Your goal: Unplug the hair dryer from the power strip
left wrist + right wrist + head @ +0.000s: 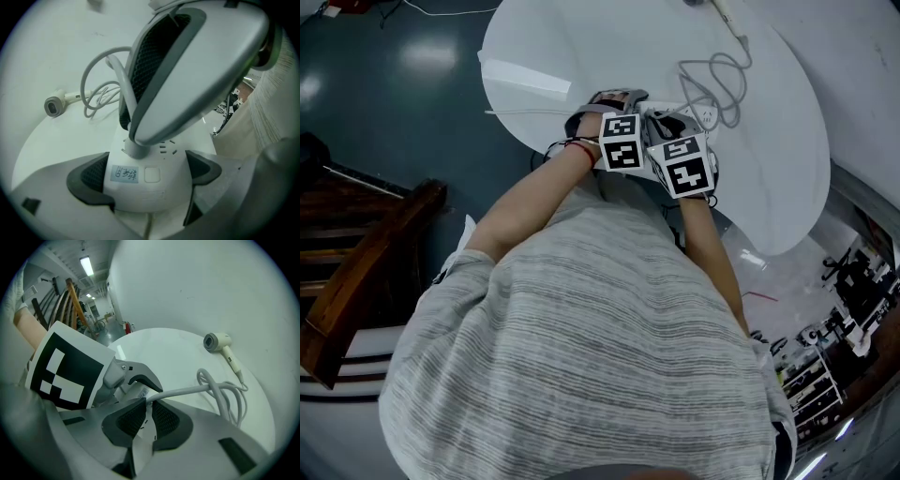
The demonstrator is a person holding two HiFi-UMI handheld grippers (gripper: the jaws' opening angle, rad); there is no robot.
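From the head view, my left claw point(617, 105) and right claw point(673, 120) sit close together over the strip point(698, 114) at the near edge of the white table point(581, 37). The cord point(722, 80) loops just beyond them, and the dryer point(729, 19) lies well apart at the far side. In the left gripper view, my left claw is narrowed round the end of the strip, with a dark pad on each flank. The left one looks pressed on, and the right one is at the strip's side or very near it. The plug point(136, 150) stands in a socket just ahead, and my right claw comes down over it from above. In the right gripper view, that claw is almost closed and pinches the plug's body. The cord leaves from between the pads and runs out to the loops and on to the dryer. I judge the pull is about to start. To do it well, I should press the strip flat with the left and draw the right straight out along the pins, without rocking. The grip belongs on the plug and never on the cord. If the left hold is loose, the strip will likely lift with the plug.
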